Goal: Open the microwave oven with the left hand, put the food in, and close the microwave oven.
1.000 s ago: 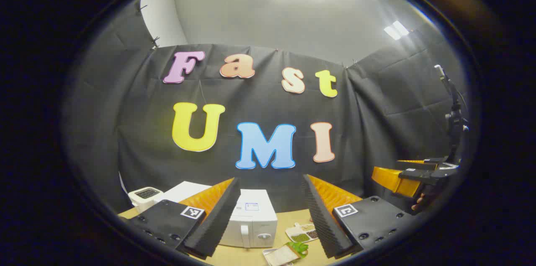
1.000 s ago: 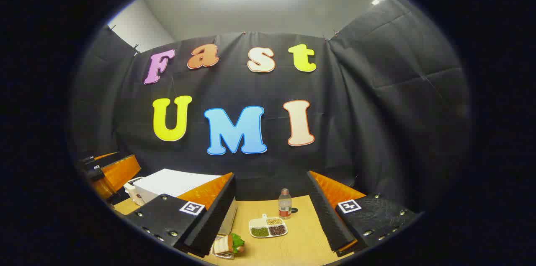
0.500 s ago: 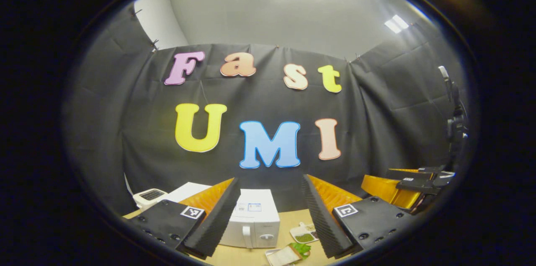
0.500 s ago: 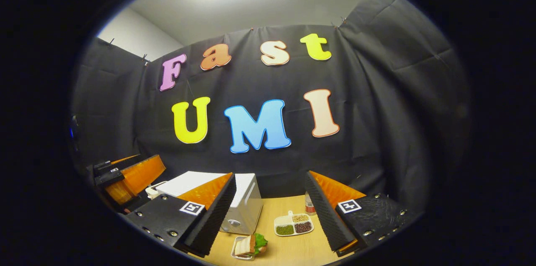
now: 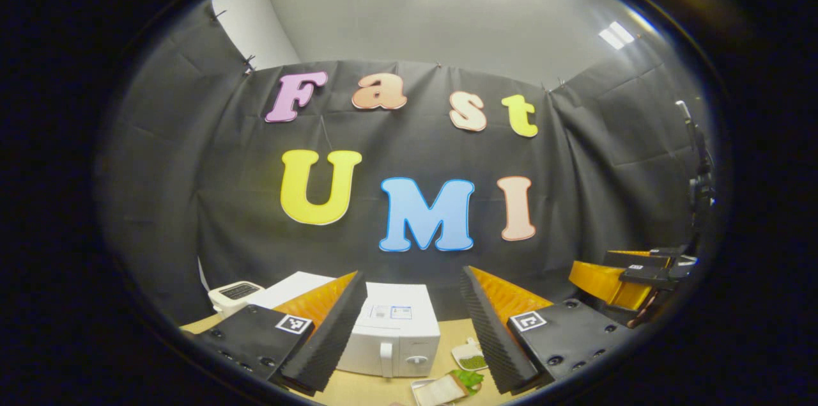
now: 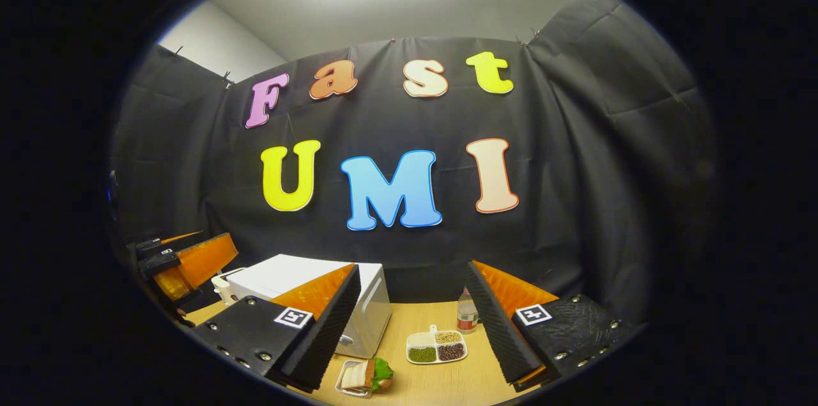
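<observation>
In the left gripper view, my left gripper (image 5: 414,329) is held up above the table (image 5: 377,388), tipped so it looks mostly at the booth wall. Its two fingers stand wide apart with nothing between them. Past them sits the white microwave (image 5: 397,337), door shut, its handle and knob facing me. Just in front of it lies the sandwich (image 5: 447,387) with green lettuce, in a clear tray, and beside that a small divided dish (image 5: 471,357) of beans. A toaster (image 5: 235,294) stands to the left behind the microwave. Off at the right edge I see my right gripper (image 5: 629,275), raised in the air.

In the right gripper view, my right gripper (image 6: 414,329) is likewise lifted and level, fingers spread wide and holding nothing. The microwave (image 6: 307,278) shows behind the left finger, the sandwich (image 6: 365,375) near its front corner, the divided dish (image 6: 436,347) further right, and a bottle (image 6: 467,314) partly behind the right finger. My left gripper (image 6: 185,262) hangs at the far left, above the table.
</observation>
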A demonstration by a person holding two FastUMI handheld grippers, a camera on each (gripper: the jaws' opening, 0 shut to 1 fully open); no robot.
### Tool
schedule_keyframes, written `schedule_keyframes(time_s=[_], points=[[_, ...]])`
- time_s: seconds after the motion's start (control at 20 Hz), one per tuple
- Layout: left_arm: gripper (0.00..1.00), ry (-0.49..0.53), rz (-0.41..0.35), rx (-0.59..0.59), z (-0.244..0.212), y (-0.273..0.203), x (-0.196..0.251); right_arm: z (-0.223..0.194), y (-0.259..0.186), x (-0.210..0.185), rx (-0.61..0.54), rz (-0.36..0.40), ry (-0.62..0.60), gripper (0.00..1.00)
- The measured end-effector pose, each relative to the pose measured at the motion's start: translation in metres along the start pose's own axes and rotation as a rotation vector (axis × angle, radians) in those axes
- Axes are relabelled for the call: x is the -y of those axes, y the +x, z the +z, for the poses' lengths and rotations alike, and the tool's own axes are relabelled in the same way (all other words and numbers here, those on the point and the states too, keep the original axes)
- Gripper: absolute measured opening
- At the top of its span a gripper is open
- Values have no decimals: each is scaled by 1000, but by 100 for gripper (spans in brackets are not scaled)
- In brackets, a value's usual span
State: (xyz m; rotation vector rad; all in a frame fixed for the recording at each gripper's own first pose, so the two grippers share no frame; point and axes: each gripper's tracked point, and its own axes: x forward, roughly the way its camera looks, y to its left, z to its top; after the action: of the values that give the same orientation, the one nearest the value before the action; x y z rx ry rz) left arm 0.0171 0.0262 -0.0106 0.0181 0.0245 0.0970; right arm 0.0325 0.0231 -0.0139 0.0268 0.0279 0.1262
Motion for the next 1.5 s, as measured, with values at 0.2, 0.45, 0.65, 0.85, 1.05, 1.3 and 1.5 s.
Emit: schedule_keyframes(time_s=[0.2,0.45,0.65,0.85,1.05,1.3,1.5], points=[[97,-2,-13,-18,-22,9,-30,2,0,-16,18,-48,17,99],[97,-29,-52,-153,-102,17,-51,-12,-5,-26,-3,-118,14,99],[92,-5,-89,-284,-179,32,-53,-24,-9,-24,-35,-157,-22,99],[82,-6,-102,-401,-246,55,-49,-32,-10,-17,-63,-189,-21,99],[70,1,-97,-454,-285,82,-44,-37,-8,-8,-78,-205,-30,99],[69,2,-66,-518,-321,102,-47,-42,-3,-3,-91,-218,-33,99],[57,7,-94,-561,-337,104,-38,-47,-3,0,-105,-223,-35,99]])
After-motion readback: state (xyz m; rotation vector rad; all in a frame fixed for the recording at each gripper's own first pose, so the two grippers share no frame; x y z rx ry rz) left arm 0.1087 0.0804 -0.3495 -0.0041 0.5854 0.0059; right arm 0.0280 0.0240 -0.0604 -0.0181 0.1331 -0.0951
